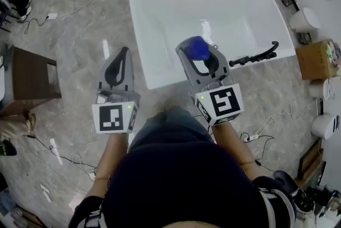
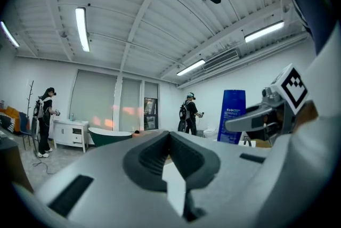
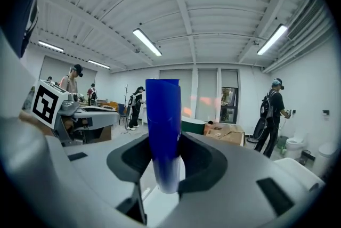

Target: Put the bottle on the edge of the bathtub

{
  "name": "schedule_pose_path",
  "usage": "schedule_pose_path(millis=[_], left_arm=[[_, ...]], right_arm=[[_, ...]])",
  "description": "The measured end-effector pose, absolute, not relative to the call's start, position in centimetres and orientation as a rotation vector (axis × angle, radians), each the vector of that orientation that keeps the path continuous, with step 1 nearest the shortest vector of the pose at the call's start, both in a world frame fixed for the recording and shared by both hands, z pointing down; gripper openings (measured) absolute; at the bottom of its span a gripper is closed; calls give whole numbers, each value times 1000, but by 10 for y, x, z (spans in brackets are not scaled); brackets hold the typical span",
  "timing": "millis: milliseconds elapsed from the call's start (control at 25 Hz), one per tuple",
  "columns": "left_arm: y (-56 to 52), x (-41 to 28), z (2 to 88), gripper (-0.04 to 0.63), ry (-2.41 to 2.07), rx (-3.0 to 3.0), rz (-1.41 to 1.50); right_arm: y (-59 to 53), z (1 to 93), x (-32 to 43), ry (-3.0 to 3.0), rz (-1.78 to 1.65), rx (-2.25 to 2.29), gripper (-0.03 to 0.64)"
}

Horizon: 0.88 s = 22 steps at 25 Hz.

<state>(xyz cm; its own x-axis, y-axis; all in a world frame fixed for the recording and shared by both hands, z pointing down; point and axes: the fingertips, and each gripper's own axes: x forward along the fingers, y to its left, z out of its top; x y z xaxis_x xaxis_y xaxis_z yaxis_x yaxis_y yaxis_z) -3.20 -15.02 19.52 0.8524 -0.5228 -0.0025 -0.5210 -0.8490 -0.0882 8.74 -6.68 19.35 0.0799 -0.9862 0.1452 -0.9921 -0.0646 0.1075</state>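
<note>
In the head view my right gripper [image 1: 197, 45] is shut on a blue bottle [image 1: 199, 50] and hangs over the near part of the white bathtub [image 1: 160, 75]. The right gripper view shows the bottle [image 3: 162, 125] upright between the two pads. My left gripper [image 1: 125, 51] is shut and empty, just left of the tub's near left corner. In the left gripper view its jaws [image 2: 169, 137] meet at the tip, and the bottle [image 2: 233, 115] shows to the right in the other gripper [image 2: 266, 115].
A black tap fitting [image 1: 256, 56] sits on the tub's right rim. A dark brown cabinet [image 1: 32, 80] stands to the left. A cardboard box [image 1: 317, 59] and white ceramic fixtures [image 1: 305, 19] stand to the right. Cables [image 1: 256, 136] lie on the floor. Other people [image 3: 272, 115] stand far off.
</note>
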Motion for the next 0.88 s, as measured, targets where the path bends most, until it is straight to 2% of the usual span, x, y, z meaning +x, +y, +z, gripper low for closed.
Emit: schedule_pose_path(millis=[600, 880], left_arm=[[-127, 2, 207, 2, 798, -2979, -46], [-135, -9, 232, 2, 879, -2933, -93]], right_arm=[[-68, 216, 97, -2107, 52, 2063, 164], [-90, 249, 78, -2234, 24, 1913, 164]])
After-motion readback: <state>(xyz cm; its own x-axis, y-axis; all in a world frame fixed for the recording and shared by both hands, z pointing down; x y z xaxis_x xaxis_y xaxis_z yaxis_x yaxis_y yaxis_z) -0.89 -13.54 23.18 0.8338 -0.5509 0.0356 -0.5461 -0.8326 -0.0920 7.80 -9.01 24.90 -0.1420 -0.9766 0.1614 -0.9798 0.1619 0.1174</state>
